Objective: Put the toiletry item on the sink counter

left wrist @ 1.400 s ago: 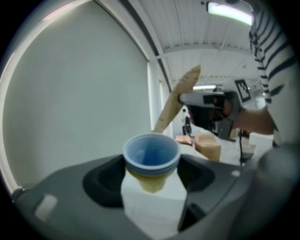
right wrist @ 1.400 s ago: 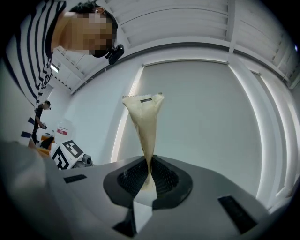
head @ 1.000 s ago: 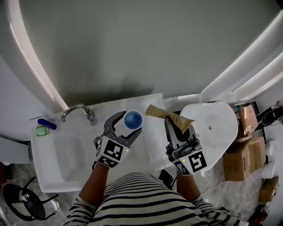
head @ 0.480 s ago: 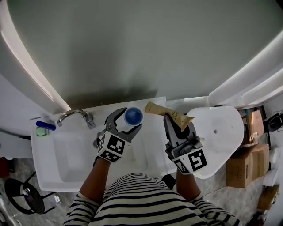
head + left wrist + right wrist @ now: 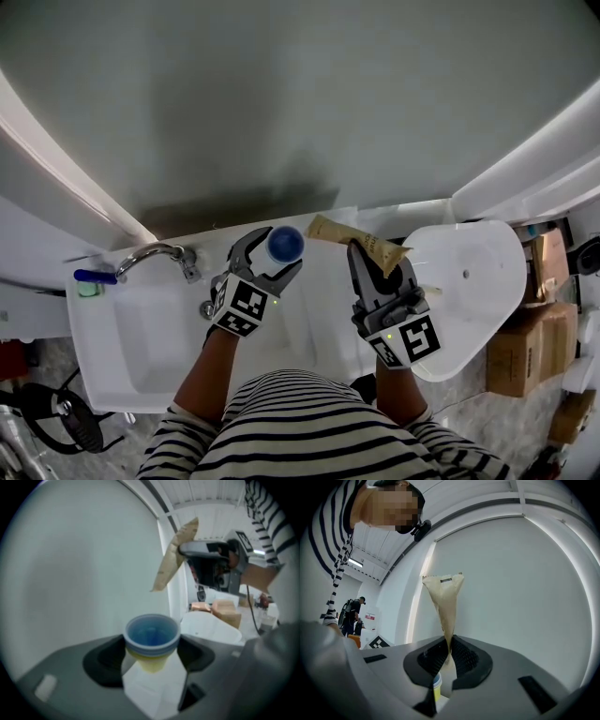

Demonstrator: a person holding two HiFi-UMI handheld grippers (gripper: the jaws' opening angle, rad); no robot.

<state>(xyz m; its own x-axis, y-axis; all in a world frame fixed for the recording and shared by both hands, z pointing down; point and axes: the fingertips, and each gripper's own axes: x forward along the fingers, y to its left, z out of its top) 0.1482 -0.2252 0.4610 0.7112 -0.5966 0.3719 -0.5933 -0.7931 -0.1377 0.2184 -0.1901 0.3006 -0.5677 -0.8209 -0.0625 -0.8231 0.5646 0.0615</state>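
head view: the left tongs (image 5: pixel 272 264) are clamped on a blue-topped bottle (image 5: pixel 284 244), just left of frame centre. the right tongs (image 5: pixel 380 272) are closed on a flat tan pouch (image 5: pixel 361 242), right of centre. compared with a second ago, the bottle has crept slightly up-frame toward the back edge of the white desk (image 5: pixel 317 295). the pouch has barely moved. my read is that neither item is set down yet, so placing is still to come. which of the two is the toiletry item is unclear. the tap (image 5: pixel 159 253) and basin (image 5: pixel 141 342) sit at left. a small blue and green object at the far left edge is too small to name.

left gripper view: the bottle sits between both jaws at lower centre, with a yellow body under the blue top. its base is hidden, so i can't tell if it touches the desk.

right gripper view: the jaws pinch the pouch's lower end and it stands upright at centre. the pouch's print is unreadable.
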